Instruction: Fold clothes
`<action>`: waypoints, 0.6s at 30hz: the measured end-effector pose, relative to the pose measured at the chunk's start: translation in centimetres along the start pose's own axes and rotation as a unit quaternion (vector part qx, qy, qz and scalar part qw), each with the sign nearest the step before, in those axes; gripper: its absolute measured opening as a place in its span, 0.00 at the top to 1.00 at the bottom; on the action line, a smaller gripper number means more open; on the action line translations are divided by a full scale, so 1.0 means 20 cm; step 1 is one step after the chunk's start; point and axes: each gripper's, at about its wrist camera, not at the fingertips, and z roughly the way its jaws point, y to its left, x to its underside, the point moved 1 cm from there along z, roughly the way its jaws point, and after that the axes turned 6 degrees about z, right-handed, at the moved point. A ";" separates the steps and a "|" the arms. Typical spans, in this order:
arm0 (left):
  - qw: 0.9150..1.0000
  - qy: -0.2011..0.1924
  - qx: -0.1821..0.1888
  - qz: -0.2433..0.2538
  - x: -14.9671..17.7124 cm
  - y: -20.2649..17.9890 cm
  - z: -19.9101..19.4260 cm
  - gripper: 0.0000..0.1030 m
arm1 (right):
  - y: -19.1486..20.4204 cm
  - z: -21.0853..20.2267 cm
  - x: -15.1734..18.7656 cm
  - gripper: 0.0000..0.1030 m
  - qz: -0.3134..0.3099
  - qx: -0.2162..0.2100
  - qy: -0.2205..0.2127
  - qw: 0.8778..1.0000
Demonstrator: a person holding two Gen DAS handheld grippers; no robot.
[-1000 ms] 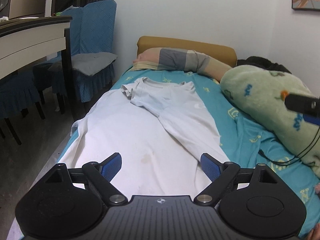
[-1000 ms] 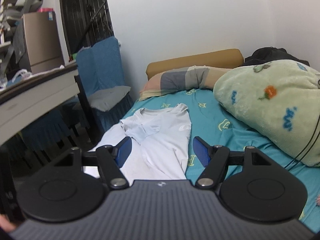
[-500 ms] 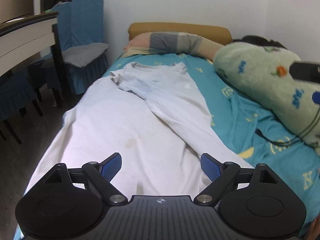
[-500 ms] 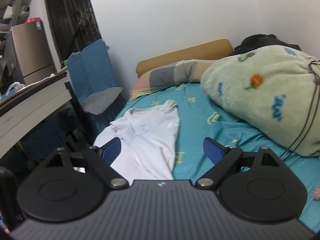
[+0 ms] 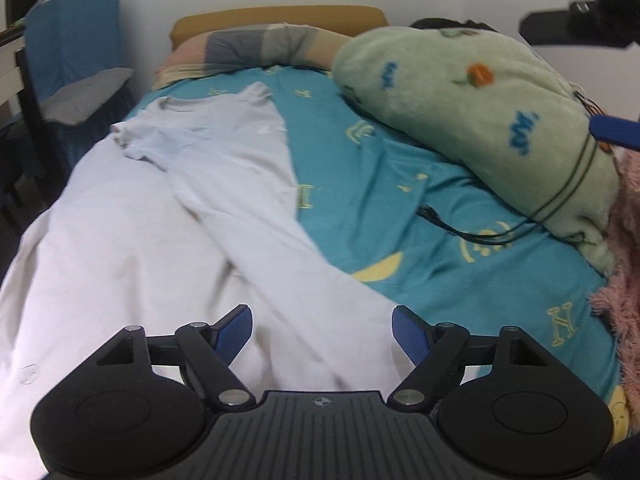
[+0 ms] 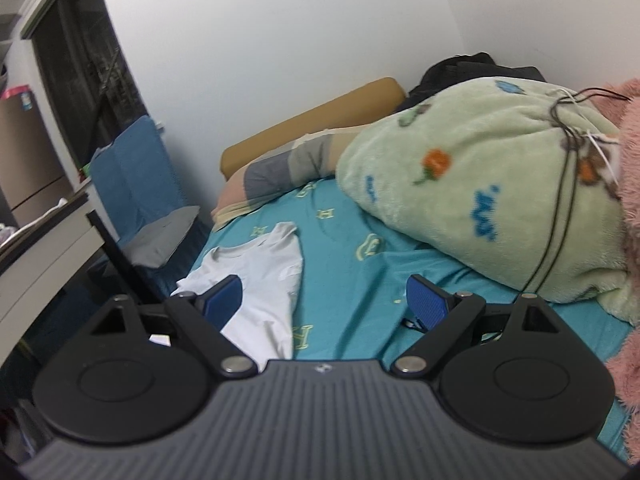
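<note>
Two grippers are in view, neither holding anything. Bed (image 5: pixel 420 208), teal sheet, carries a white cloth (image 5: pixel 100 248) spread along its left side. Green blanket (image 5: pixel 480 112) is bundled on the right, a black cord looped round it. White shirt (image 5: pixel 224 152) lies on the cloth and sheet, collar toward the headboard, lower part running down toward the left gripper (image 5: pixel 322 330). Its jaws have just been closing but stand wide, above the shirt's lower end, pads not pressing on it. Right gripper (image 6: pixel 324 300) stands wide apart over the sheet, shirt's edge behind its left pad.
</note>
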 end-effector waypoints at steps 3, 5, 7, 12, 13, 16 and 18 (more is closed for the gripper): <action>1.000 0.007 0.016 0.011 -0.01 -0.09 0.07 0.29 | -0.04 0.01 -0.02 0.12 0.000 0.005 -0.001 1.000; 1.000 0.009 0.024 0.018 -0.01 -0.13 0.10 0.31 | -0.08 0.01 -0.04 0.12 0.002 0.006 0.000 1.000; 0.999 0.009 0.033 0.022 0.00 -0.16 0.13 0.32 | -0.13 0.01 -0.07 0.12 0.009 0.008 0.001 1.000; 0.998 0.006 0.055 0.038 0.03 -0.21 0.16 0.34 | -0.27 0.02 -0.11 0.12 0.050 0.020 -0.001 0.999; 0.997 0.005 0.058 0.042 0.04 -0.23 0.17 0.34 | -0.29 0.02 -0.11 0.12 0.059 0.023 -0.001 0.998; 0.996 0.009 0.072 0.050 0.06 -0.27 0.21 0.34 | -0.33 0.05 -0.11 0.12 0.077 0.027 0.005 0.997; 0.995 0.010 0.087 0.053 0.08 -0.31 0.23 0.35 | -0.33 0.06 -0.10 0.12 0.076 0.028 0.008 0.997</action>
